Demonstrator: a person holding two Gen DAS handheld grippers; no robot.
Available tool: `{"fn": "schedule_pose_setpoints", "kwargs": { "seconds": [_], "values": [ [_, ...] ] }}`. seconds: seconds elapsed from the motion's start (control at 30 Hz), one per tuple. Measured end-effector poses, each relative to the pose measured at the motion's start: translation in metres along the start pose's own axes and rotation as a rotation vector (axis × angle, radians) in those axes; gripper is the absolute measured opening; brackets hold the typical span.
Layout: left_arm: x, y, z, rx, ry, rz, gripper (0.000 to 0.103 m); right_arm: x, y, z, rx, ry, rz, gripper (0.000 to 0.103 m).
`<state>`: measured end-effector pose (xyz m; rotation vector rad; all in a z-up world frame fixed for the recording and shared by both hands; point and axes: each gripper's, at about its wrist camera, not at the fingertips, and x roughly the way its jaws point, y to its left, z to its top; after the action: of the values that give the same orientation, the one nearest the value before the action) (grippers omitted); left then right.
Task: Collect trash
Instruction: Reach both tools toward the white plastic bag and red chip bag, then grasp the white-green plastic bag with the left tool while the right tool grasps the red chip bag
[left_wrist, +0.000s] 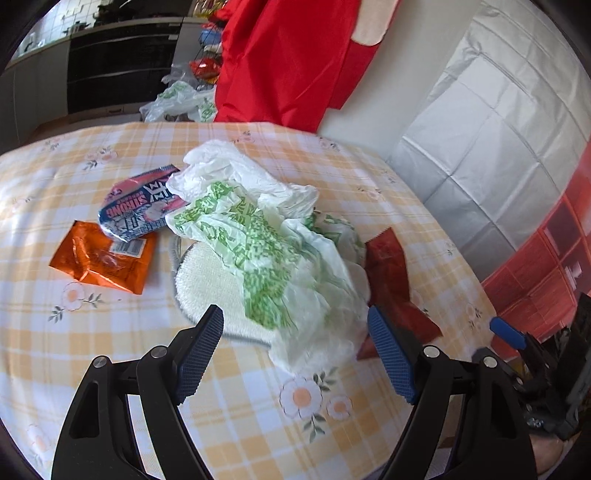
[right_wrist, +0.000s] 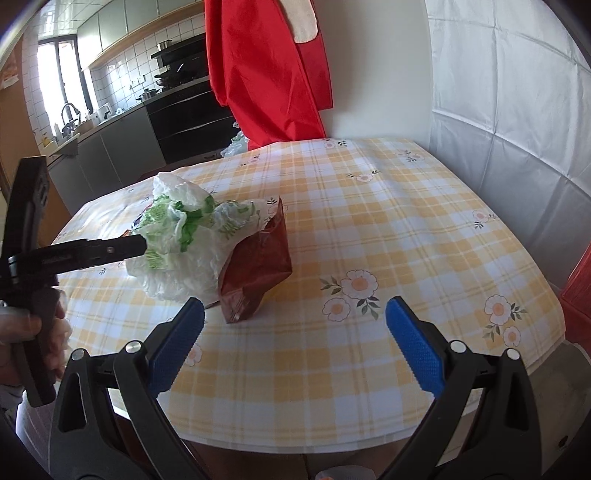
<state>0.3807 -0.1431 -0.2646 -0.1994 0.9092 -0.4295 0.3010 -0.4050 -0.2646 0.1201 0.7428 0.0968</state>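
Currently, the only legible writing is on the blue and pink wrapper (left_wrist: 142, 206), which reads "STRONG" upside down in the left wrist view; its other print is too small to read. The orange packet (left_wrist: 101, 260) carries a white barcode label, with text too blurred to make out. The plastic bag (left_wrist: 266, 243) bears green printing that cannot be deciphered.

All trash lies on the checked tablecloth (left_wrist: 258, 417). The plastic bag is crumpled over a white round mat (left_wrist: 210, 291). The blue and pink wrapper touches the bag's left edge and overlaps the top of the orange packet. A dark red packet (left_wrist: 391, 280) lies against the bag's right side.

The left gripper (left_wrist: 295, 354) is released, with both fingers spread wide. The near end of the plastic bag lies between its fingertips, without contact on either pad. Its right pad sits just beside the dark red packet.

The right gripper (right_wrist: 295, 339) is also released and holds nothing. The dark red packet (right_wrist: 258, 266) stands near its left finger, ahead of the tips and apart from them. The plastic bag (right_wrist: 181, 243) lies further left. A red garment (right_wrist: 266, 66) hangs behind the table.
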Motion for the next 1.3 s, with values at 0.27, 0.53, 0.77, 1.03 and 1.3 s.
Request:
{"fn": "schedule_pose_setpoints", "kwargs": {
  "seconds": [0.27, 0.53, 0.77, 1.03, 1.3],
  "values": [
    [0.018, 0.006, -0.002, -0.002, 0.036, -0.027, 0.015, 0.026, 0.005, 0.006, -0.017, 0.02, 0.02, 0.097],
    [-0.044, 0.006, 0.0, 0.027, -0.122, -0.066, 0.007, 0.064, 0.016, 0.019, 0.008, 0.037, 0.098, 0.097],
    [-0.115, 0.018, -0.002, 0.025, -0.28, -0.03, 0.006, 0.099, 0.027, 0.027, 0.002, 0.096, 0.11, 0.079],
    [-0.16, 0.036, -0.009, 0.016, -0.34, 0.014, 0.006, 0.089, 0.016, 0.021, 0.095, 0.089, 0.126, 0.063],
    [-0.198, 0.048, -0.05, -0.002, -0.332, 0.04, 0.006, 0.037, 0.026, 0.01, 0.14, 0.028, 0.17, 0.06]
  ]
}}
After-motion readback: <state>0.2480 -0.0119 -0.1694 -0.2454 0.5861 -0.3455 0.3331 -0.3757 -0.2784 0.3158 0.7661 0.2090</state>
